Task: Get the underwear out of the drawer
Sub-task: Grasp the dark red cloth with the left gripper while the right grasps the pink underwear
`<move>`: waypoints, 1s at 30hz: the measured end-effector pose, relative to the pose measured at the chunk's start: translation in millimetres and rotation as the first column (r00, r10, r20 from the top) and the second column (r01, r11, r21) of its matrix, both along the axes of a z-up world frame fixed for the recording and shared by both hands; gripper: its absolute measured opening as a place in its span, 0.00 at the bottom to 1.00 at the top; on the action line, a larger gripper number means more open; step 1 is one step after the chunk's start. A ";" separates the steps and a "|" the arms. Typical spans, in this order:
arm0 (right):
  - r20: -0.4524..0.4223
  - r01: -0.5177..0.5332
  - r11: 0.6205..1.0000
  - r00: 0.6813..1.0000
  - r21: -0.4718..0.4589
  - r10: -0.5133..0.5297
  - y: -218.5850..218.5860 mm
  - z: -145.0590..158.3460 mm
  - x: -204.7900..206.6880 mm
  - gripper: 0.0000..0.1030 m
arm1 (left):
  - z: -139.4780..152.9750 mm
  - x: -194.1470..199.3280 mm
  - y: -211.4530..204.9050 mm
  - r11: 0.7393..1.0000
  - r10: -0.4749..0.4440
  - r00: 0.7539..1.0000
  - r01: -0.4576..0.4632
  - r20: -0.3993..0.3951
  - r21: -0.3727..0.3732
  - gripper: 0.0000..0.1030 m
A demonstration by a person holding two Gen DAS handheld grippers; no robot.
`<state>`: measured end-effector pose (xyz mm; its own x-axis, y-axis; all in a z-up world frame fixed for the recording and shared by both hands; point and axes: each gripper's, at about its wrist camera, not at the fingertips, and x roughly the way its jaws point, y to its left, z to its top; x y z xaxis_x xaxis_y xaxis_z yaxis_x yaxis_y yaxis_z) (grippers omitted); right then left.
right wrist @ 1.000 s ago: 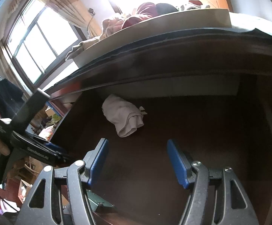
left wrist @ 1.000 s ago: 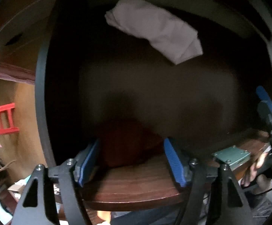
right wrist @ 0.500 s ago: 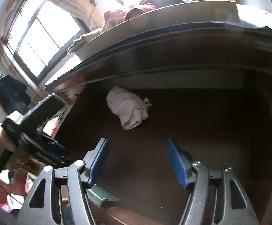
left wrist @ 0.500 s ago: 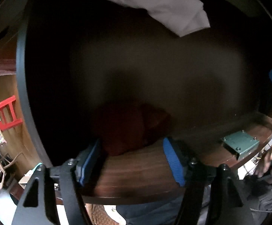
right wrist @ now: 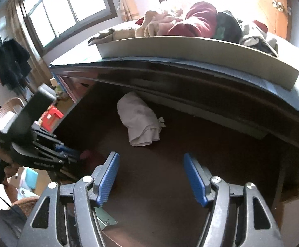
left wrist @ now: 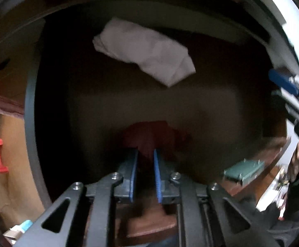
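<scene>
The left gripper [left wrist: 145,160] is clamped on the crumpled dark red underwear [left wrist: 149,135] at the near edge of the dark wooden drawer [left wrist: 221,107], so the grasp looks made; next it needs lifting clear. Behind it lies a folded white cloth [left wrist: 143,51]. The right gripper [right wrist: 150,178] hangs spread and empty over the drawer. Only its view shows the clothes-strewn bed [right wrist: 190,43] above.

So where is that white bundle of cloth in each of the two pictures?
Left wrist view: the white cloth lies upper middle, at the back of the drawer.
Right wrist view: the same cloth sits left of centre, under the desktop edge.
Shared landmark: the dark red garment, pinched by the left gripper, shows faintly at.
</scene>
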<state>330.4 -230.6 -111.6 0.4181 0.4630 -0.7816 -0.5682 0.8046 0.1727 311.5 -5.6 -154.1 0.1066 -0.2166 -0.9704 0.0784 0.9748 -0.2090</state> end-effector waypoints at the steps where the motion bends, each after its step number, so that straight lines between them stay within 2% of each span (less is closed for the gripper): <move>1: 0.000 0.000 1.000 1.000 -0.005 0.000 0.6 0.2 0.6 0.65 | 0.5 2.4 1.8 1.000 0.026 0.999 -0.026 0.022 -0.011 0.12; 5: 0.012 -0.010 0.999 1.000 -0.043 0.010 4.9 1.5 3.6 0.65 | 3.9 8.4 -1.5 0.998 0.056 0.993 -0.060 0.108 0.035 0.12; 8: 0.019 -0.039 0.996 0.999 -0.082 0.041 10.9 1.4 8.4 0.65 | 5.0 12.0 -7.6 0.997 0.064 0.994 -0.067 0.092 0.029 0.14; 10: 0.027 -0.052 0.992 0.998 -0.113 0.056 15.8 0.5 13.2 0.65 | 8.2 18.0 -12.4 0.997 0.060 0.993 -0.065 0.098 0.050 0.17; 11: 0.026 -0.062 0.990 0.998 -0.128 0.065 18.5 -0.6 15.6 0.65 | 10.9 19.3 -14.4 0.996 0.065 0.993 -0.070 0.096 0.048 0.23; 12: 0.025 -0.071 0.988 0.997 -0.138 0.075 20.9 -1.6 17.2 0.65 | 9.1 24.9 -13.1 0.996 0.071 0.993 -0.075 0.089 0.037 0.36; 14: 0.018 -0.104 0.983 0.994 -0.150 0.108 26.7 -4.4 23.0 0.65 | 13.2 28.1 -16.4 0.995 0.097 0.991 -0.097 0.095 -0.005 0.54; 15: 0.015 -0.117 0.981 0.993 -0.152 0.121 29.1 -5.7 24.7 0.65 | 14.8 29.8 -17.5 0.994 0.107 0.988 -0.106 0.110 -0.010 0.56; 17: 0.019 -0.147 0.977 0.988 -0.151 0.152 35.1 -8.6 29.2 0.65 | 18.0 38.1 -19.0 0.994 0.111 0.986 -0.112 0.123 0.000 0.56; 19: 0.020 -0.166 0.975 0.985 -0.149 0.171 40.4 -12.4 33.2 0.64 | 10.8 51.1 -22.2 0.993 0.117 0.988 -0.118 0.100 0.000 0.56; 21: 0.010 -0.190 0.969 0.981 -0.159 0.194 48.3 -18.7 39.6 0.57 | -2.3 56.9 -36.3 0.994 0.108 0.993 -0.109 0.056 0.021 0.56; 22: 0.005 -0.200 0.966 0.979 -0.166 0.204 52.2 -21.7 42.1 0.56 | -6.4 61.1 -38.6 0.994 0.097 0.994 -0.100 0.056 0.051 0.53; 24: -0.004 -0.224 0.960 0.974 -0.169 0.227 60.4 -28.9 46.5 0.55 | -11.6 68.5 -36.4 0.991 0.076 0.995 -0.083 0.067 0.108 0.38; 25: -0.008 -0.236 0.957 0.971 -0.166 0.238 64.4 -33.1 48.7 0.54 | -12.4 69.5 -37.5 0.990 0.058 0.996 -0.067 0.072 0.128 0.34; 27: -0.020 -0.265 0.951 0.964 -0.158 0.265 73.1 -41.5 52.2 0.54 | -10.3 71.4 -34.5 0.992 0.060 0.995 -0.068 0.083 0.102 0.30; 30: -0.019 -0.286 0.944 0.958 -0.164 0.287 89.2 -54.4 57.8 0.54 | -8.8 74.9 -32.9 0.993 0.076 0.993 -0.083 0.091 0.078 0.28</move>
